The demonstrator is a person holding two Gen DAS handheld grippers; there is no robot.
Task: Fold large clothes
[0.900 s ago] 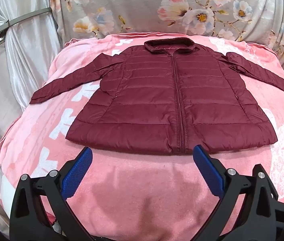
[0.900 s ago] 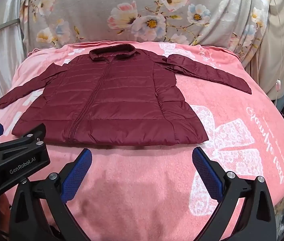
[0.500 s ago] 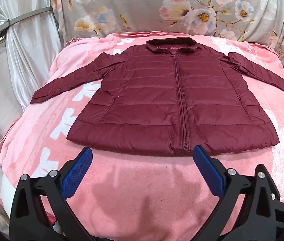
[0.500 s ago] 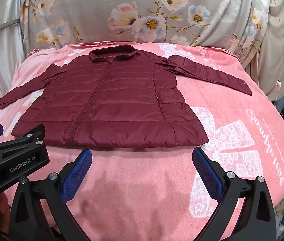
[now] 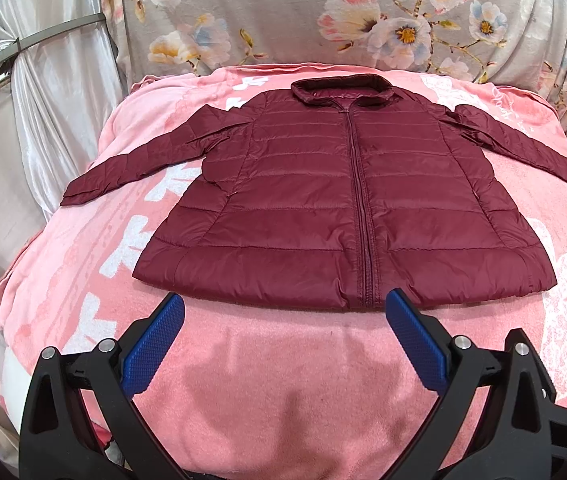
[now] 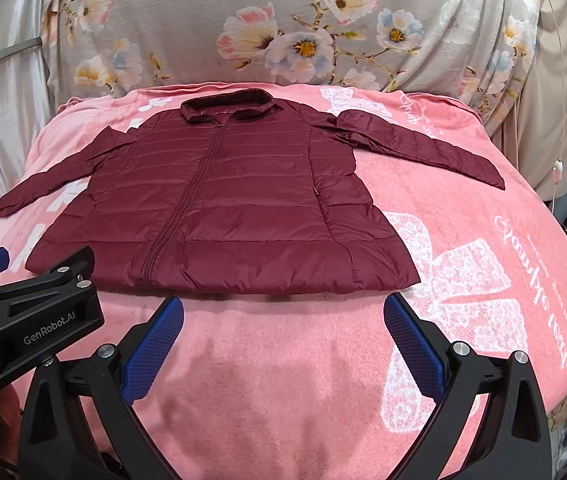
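A maroon quilted zip-up puffer jacket (image 5: 347, 204) is laid flat, sleeves spread, on a pink fleece blanket (image 5: 267, 392). The left gripper (image 5: 283, 308) and right gripper (image 6: 283, 310) are held near its hem, jaws apart, nothing gripped.

Both feeds come through bright and evenly lit, with soft light from above. I see a dim, diffuse shadow on the blanket (image 5: 283, 380) just ahead of the left fingers (image 5: 151, 346), and a matching one in the right view. The jacket (image 5: 303, 200) shows a mild sheen, no harsh glare. Focus is sharp throughout. Fisheye bending curves the curtain (image 5: 43, 120) at the edges, and black vignette fills the corners.
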